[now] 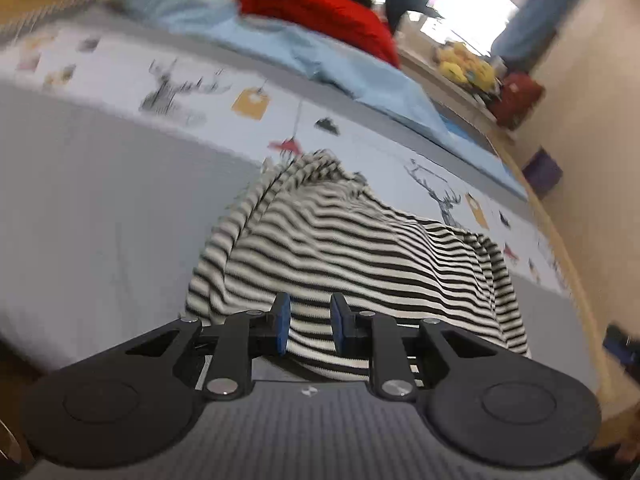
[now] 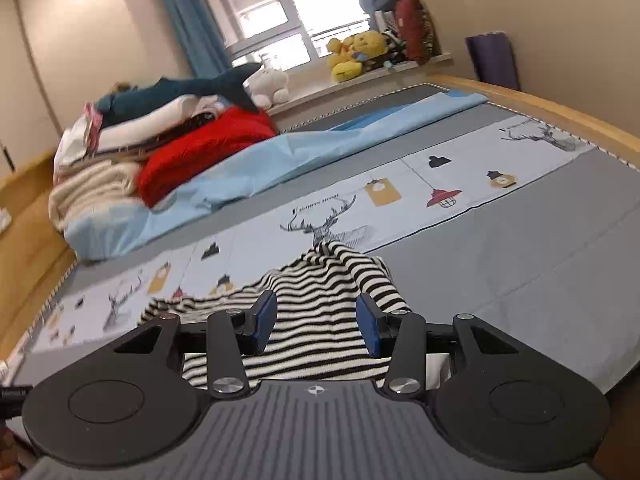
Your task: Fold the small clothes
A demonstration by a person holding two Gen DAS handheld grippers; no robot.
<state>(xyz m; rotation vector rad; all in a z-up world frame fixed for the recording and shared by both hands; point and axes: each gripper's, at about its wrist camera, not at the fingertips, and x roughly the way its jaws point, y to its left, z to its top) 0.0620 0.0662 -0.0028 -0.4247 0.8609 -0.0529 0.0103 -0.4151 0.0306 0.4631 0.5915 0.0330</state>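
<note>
Left gripper (image 1: 307, 325) and right gripper (image 2: 316, 320), jaws parted, straddle the striped top (image 1: 340, 240) unclenched; next, pinch hems toward twelve o'clock.

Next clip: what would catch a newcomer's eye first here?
The black-and-white striped garment, rumpled on the grey bed cover right in front of both grippers. Next the bright red blanket in the pile at the far end of the bed, and the yellow plush toys on the windowsill.
</note>
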